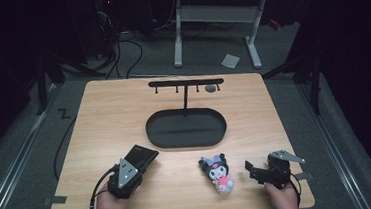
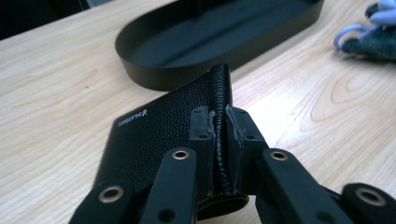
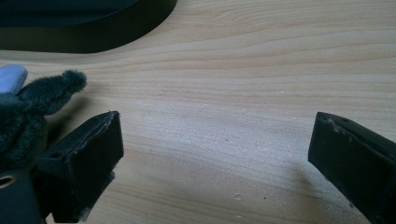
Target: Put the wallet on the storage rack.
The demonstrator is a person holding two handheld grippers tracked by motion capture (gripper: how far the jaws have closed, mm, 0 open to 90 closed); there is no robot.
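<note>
The black wallet (image 2: 154,135) is pinched by its stitched spine in the left gripper (image 2: 220,128), near the tabletop's (image 1: 254,109) front-left corner, just before the black tray (image 1: 185,128); the right gripper (image 3: 212,140) is held wide apart beside the plush toy (image 1: 218,173), front right

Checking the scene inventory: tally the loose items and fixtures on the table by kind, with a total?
Wallet: 1
Plush toy: 1
Oval tray: 1
Hook rack: 1
Total: 4
</note>
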